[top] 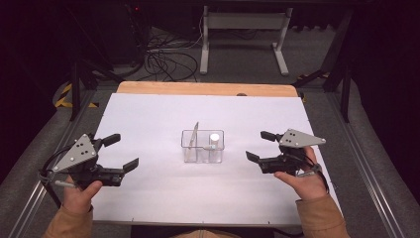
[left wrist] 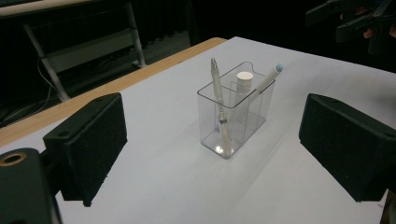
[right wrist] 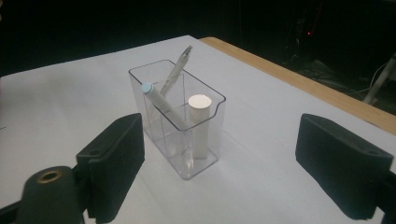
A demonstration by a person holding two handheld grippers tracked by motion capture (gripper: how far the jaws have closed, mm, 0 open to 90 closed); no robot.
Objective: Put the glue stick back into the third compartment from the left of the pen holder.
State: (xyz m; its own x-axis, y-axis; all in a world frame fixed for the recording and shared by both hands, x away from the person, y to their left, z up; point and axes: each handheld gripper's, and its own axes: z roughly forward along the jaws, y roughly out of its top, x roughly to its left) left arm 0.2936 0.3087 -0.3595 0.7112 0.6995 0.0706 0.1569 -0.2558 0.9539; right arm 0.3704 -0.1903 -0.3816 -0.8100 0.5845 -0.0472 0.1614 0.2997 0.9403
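A clear holder (top: 202, 146) stands upright in the middle of the white bench (top: 148, 124), between the two grippers and apart from both; its inner walls split it into compartments, which is likely why the contents stay sorted rather than sliding together. A silver pen (left wrist: 219, 105) leans in one end compartment, tip down, its top resting against the rim; a blue-capped marker (right wrist: 161, 100) lies slanted across a divider, cap up; a white cylinder (right wrist: 201, 126) stands upright in the compartment at the other end, its flat top near rim level.

The left gripper (top: 121, 152) hovers at the left of the holder, jaws wide apart and holding nothing; in its own view the holder sits squarely between the pads (left wrist: 95, 144), which suggests it is aimed there on purpose. The right gripper (top: 260, 145) faces in from the other side, jaws likewise spread and empty, well short of the holder; the cylinder's end is nearest it.

Judging by this symmetry, both hands are lining up on the holder; no grasp is made yet.
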